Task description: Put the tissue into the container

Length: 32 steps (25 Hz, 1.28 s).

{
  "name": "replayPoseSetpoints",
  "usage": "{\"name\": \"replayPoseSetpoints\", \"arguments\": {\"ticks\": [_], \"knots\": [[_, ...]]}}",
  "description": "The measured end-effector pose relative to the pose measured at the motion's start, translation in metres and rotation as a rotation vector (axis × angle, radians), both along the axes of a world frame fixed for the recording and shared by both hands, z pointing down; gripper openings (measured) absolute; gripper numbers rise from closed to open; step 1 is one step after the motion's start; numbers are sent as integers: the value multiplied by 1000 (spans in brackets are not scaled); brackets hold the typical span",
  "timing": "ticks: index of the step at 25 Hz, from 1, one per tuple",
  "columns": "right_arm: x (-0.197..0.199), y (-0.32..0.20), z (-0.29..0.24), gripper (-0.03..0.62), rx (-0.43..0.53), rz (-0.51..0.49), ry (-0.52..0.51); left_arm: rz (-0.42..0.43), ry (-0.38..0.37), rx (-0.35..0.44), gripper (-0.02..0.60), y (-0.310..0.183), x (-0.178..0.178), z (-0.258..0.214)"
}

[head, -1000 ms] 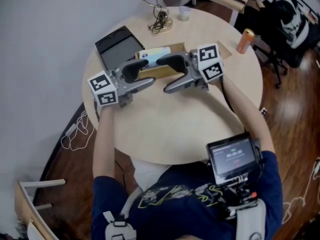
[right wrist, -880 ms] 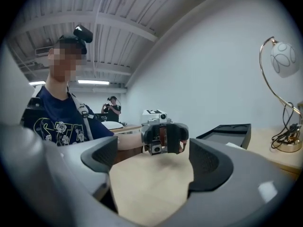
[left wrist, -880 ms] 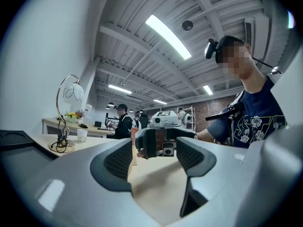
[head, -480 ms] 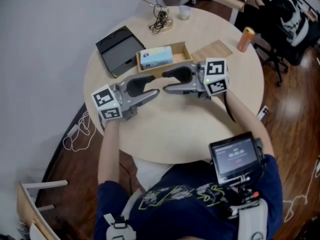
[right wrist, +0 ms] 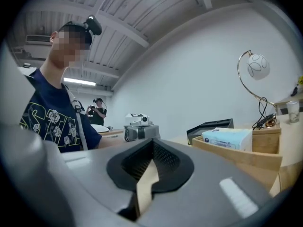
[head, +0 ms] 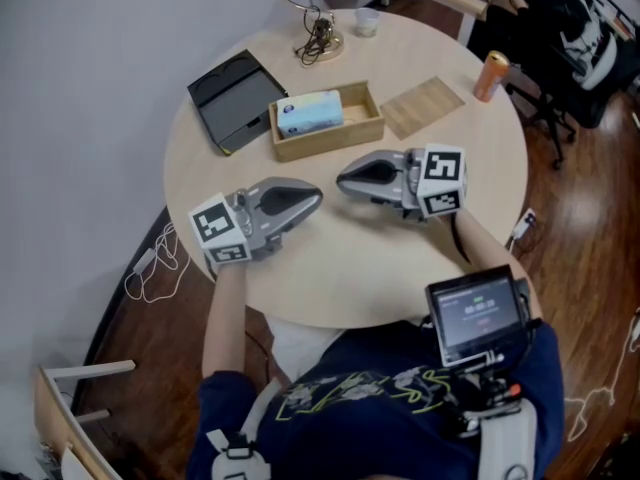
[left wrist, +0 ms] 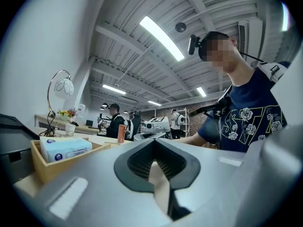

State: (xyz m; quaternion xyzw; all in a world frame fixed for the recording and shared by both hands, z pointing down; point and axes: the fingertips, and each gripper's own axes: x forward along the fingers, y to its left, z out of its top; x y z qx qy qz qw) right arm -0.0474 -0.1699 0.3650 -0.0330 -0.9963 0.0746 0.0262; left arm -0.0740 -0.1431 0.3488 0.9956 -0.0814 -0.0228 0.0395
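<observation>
The pale blue tissue pack (head: 309,114) lies inside the wooden container (head: 330,140) at the far side of the round table. It also shows in the left gripper view as the tissue pack (left wrist: 64,148) and in the right gripper view as the tissue pack (right wrist: 227,138). Both grippers lie low over the table nearer the person, tips facing each other and apart from the container. My left gripper (head: 316,199) and my right gripper (head: 343,179) have just been closing, and both are shut with nothing between their jaws.
A black tray (head: 232,98) sits left of the container and a wooden lid (head: 425,105) to its right. An orange can (head: 490,76) stands near the right edge. A desk lamp (head: 318,38) and a small cup (head: 366,23) stand at the far edge.
Both grippers drew back from the container toward the person and sank to the table. Their jaws went from open to shut. The tissue pack, half hidden before, shows fully in the container.
</observation>
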Motion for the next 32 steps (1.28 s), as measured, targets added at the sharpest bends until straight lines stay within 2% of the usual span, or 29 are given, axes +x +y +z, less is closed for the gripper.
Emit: {"name": "replayPoseSetpoints", "arguments": {"ticks": [4,11,21,24,27,32], "knots": [[0,10,5,8,-20,-21,-1,9,13,-11,5,4,3,3],[2,20,8,8,-47,-37,-26,18,-9,-18,5,9,9,13],[1,25,34,8,-30,-16,30,9,-32,-44,5,10,13,38],[0,27,48,8,-31,-25,71,-13,-89,-58,6,8,18,56],[-3,28,59,8,5,-11,114,-47,-171,-24,6,6,22,71],[-4,23,60,8,64,47,116,-59,-174,-22,6,1,22,74]]}}
